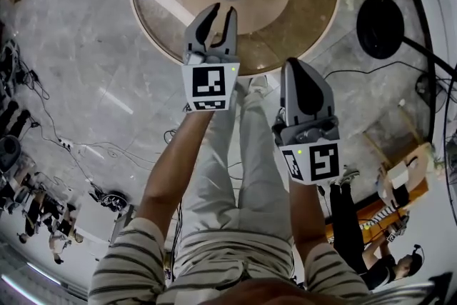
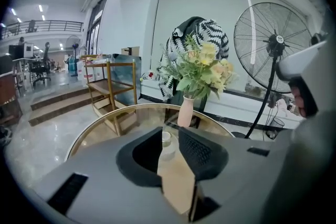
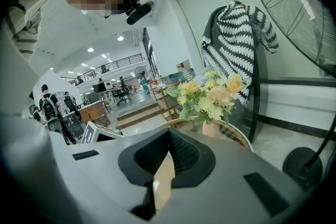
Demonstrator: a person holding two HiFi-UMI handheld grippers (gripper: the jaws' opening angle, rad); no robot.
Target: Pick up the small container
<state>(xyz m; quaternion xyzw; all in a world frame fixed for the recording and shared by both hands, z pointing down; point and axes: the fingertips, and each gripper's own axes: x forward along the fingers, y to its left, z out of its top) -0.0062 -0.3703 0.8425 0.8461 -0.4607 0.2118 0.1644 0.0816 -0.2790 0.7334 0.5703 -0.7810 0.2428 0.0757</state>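
While upright, small container (image 2: 166,139) beyond left gripper (image 1: 222,11), jaws apart; right gripper (image 1: 300,69), jaws together.

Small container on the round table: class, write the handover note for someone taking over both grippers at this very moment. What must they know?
Left gripper: fingers slightly apart, nothing between the pads, lined up on the small container but short of it.
Right gripper: fingers together, empty, held lower beside the left one.
Small container: near the middle of the round table, apart from the flower vase.
Done: aiming only, nothing grasped yet.
Left: probably move the left gripper in, close on the container, lift.
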